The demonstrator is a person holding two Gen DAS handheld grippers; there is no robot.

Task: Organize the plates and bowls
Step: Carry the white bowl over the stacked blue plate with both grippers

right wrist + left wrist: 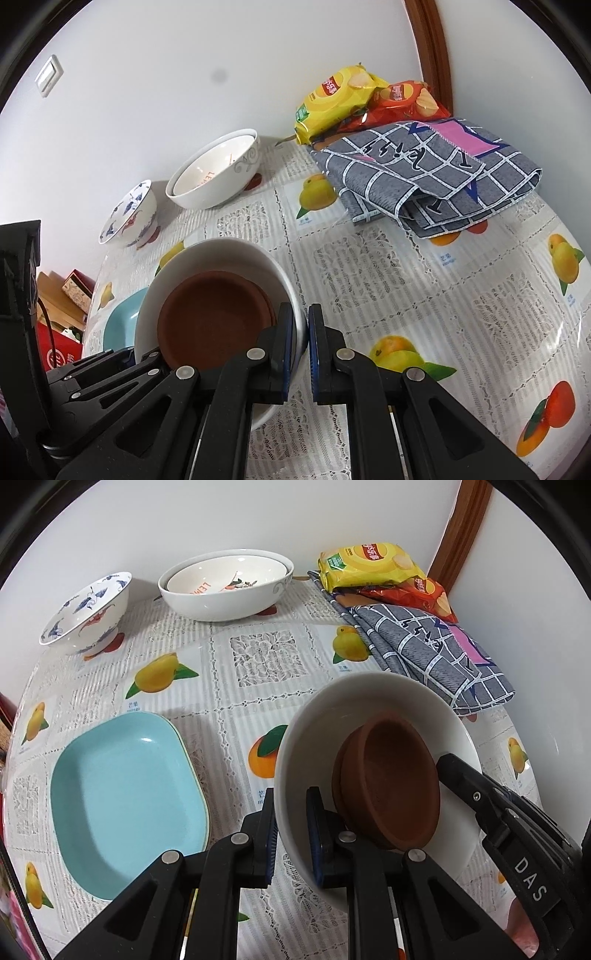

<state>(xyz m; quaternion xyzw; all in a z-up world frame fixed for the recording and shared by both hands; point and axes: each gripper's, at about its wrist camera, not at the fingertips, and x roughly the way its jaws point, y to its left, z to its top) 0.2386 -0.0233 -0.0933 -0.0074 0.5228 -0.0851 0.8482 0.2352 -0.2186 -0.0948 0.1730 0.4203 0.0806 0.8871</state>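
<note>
Left tool [291,843]: pads pinching the near rim of the white bowl [317,738], one pad inside, one outside.
Right tool [303,354]: pinching the same bowl's opposite rim [236,247], so both carry it together.
Load: brown dishes [388,782] nested loose inside the white bowl, leaning to one side; the bowl looks lifted and tilted above the worktop [258,657].
Step in hand: probably moving this stack toward the other dishes; level the bowl and keep both tools moving in step so the brown dishes do not slide.
Neighbours: blue dish [125,790] just beside on the left; nested white bowls [225,583] and patterned bowl [88,613] by the wall.
Open room: bare middle of the worktop; folded cloth [436,657] and snack bags [369,565] crowd the far right corner.
</note>
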